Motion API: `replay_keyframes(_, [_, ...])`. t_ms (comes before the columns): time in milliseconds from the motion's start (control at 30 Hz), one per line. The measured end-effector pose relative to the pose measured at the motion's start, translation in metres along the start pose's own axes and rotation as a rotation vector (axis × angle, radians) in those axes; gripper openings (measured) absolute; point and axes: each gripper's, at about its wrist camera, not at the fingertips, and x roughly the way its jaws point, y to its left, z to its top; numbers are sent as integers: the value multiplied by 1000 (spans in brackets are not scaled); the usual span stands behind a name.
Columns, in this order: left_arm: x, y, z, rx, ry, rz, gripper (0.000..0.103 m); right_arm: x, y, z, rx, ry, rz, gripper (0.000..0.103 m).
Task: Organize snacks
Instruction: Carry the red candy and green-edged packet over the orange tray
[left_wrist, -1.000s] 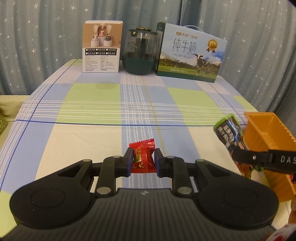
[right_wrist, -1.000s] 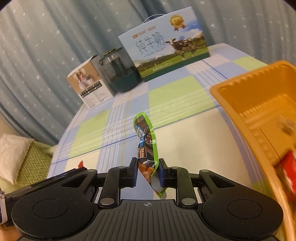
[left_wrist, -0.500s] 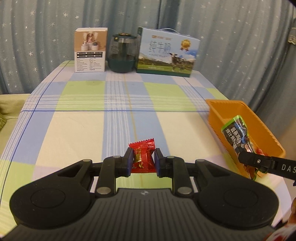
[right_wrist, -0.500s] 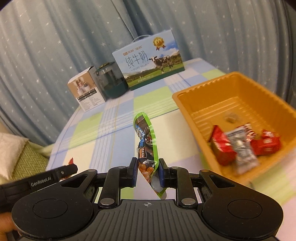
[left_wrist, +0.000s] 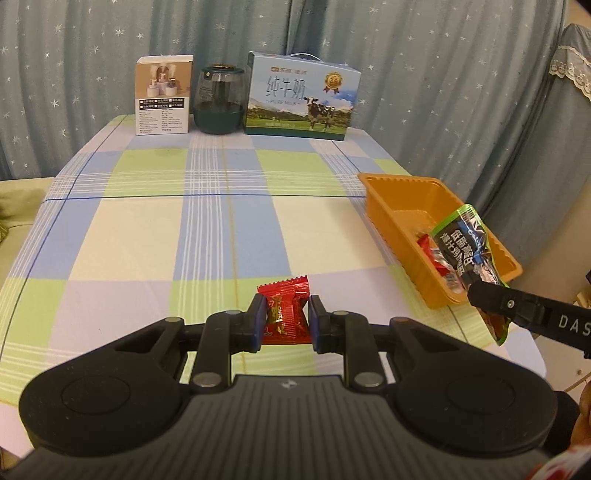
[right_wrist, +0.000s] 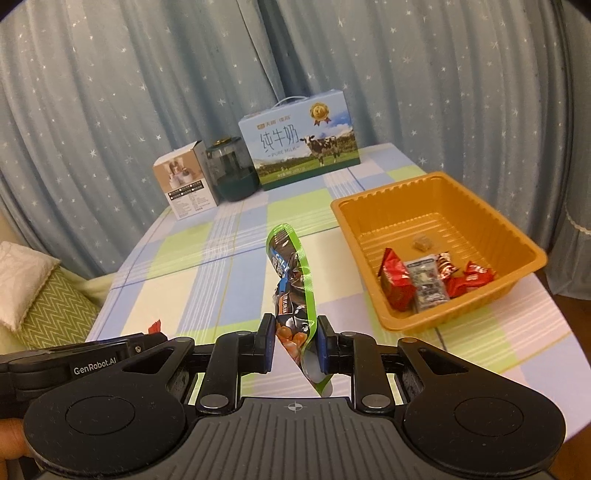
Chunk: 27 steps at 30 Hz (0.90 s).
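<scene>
Carrying both snacks to the tray (right_wrist: 476, 206): L gripper (left_wrist: 283, 319) clamps the red candy (left_wrist: 285, 314), R gripper (right_wrist: 295, 341) pinches the green pouch (right_wrist: 293, 295) upright, both above the table beside the tray. Get each fully over the tray before releasing; pouch is floppy, so lower it first.

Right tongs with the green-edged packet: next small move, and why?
Probably carry the right tongs rightward over the orange tray, then release. They are shut on the green-edged packet, which hangs above the tablecloth left of the tray. The tray already holds several wrapped snacks with bare floor behind them.
</scene>
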Motion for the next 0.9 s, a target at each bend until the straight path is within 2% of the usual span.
replay_keyframes(233, [-7, -24, -3, 54, 4, -23, 21, -19, -15, 0, 11, -23, -23, 23])
replay_keyframes(900, [15, -112, 17, 167, 12, -185, 21, -62, -89, 13, 113, -79, -147, 23])
